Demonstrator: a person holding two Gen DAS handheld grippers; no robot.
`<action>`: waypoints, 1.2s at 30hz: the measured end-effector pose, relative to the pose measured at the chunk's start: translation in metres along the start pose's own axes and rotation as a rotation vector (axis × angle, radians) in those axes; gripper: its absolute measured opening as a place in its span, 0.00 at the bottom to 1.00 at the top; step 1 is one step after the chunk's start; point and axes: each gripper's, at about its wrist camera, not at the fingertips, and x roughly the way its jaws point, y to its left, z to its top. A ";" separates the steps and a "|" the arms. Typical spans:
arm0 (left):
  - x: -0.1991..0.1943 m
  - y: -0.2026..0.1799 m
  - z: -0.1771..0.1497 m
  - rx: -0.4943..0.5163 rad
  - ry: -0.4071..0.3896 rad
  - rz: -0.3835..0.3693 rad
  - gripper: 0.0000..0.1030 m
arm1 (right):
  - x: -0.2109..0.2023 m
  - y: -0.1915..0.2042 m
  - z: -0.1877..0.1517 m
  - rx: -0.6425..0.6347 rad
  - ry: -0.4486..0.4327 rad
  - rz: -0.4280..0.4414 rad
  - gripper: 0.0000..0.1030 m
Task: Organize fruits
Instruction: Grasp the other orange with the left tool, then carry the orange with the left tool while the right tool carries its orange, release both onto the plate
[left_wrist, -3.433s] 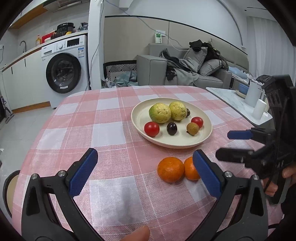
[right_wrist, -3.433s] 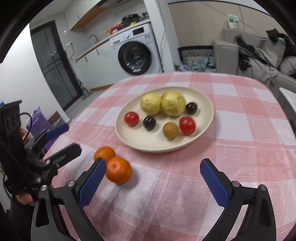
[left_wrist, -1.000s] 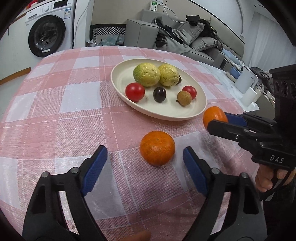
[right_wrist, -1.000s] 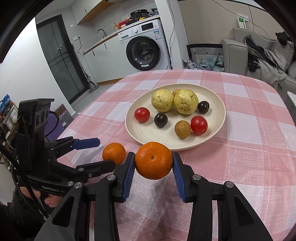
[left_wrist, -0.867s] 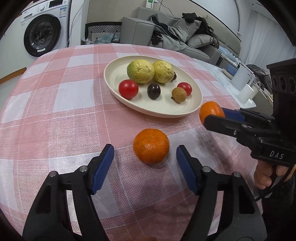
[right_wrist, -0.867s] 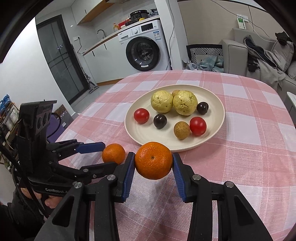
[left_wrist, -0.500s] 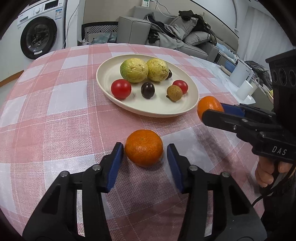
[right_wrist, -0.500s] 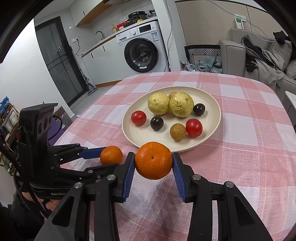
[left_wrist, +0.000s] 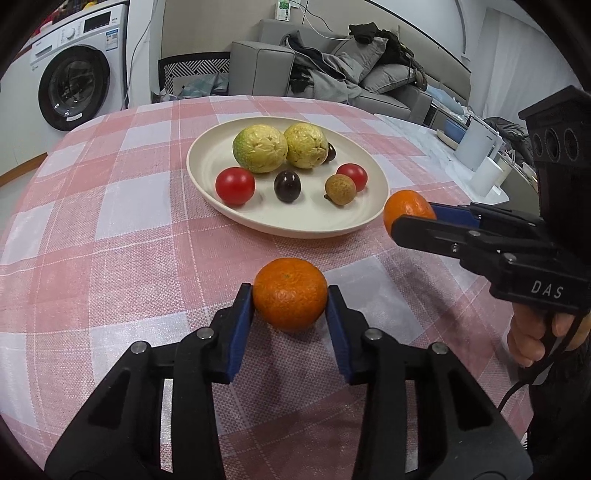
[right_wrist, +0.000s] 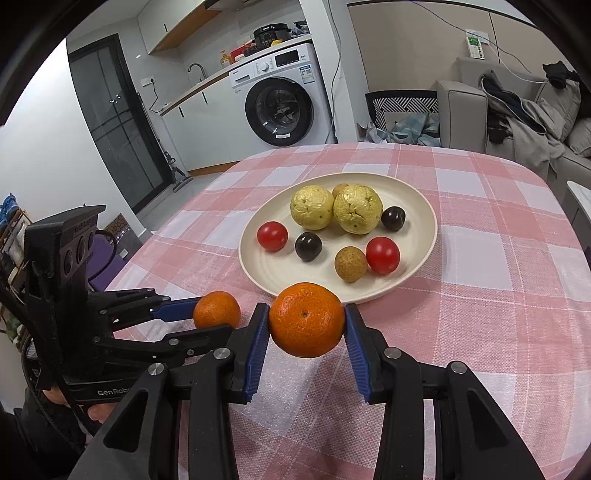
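A cream plate (left_wrist: 207, 155) (right_wrist: 424, 206) on the pink checked tablecloth holds two yellow-green guavas (left_wrist: 260, 148), two red tomatoes (left_wrist: 235, 185), dark plums (left_wrist: 287, 185) and a brown longan (left_wrist: 340, 189). My left gripper (left_wrist: 290, 299) is shut on an orange (left_wrist: 290, 299) at the tablecloth, in front of the plate. My right gripper (right_wrist: 306, 325) is shut on a second orange (right_wrist: 306, 325), held above the cloth by the plate's near right rim; that orange shows in the left wrist view (left_wrist: 408, 210). The left gripper's orange shows in the right wrist view (right_wrist: 217, 309).
The table edge curves off at left and right. A white side table (left_wrist: 461, 162) with white containers stands to the right. A washing machine (right_wrist: 284, 107) and a grey sofa (left_wrist: 332, 77) lie beyond the table.
My left gripper has closed from wide open onto the orange on the cloth. My right gripper still holds its orange, raised slightly near the plate.
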 end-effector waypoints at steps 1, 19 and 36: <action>-0.001 0.000 0.000 0.001 -0.005 0.002 0.35 | -0.001 -0.001 0.000 0.003 -0.005 0.002 0.40; -0.034 -0.004 0.014 0.026 -0.126 0.031 0.35 | -0.009 -0.012 0.013 0.021 -0.064 -0.022 0.40; -0.018 -0.006 0.052 0.039 -0.175 0.063 0.35 | -0.013 -0.039 0.035 0.072 -0.107 -0.067 0.40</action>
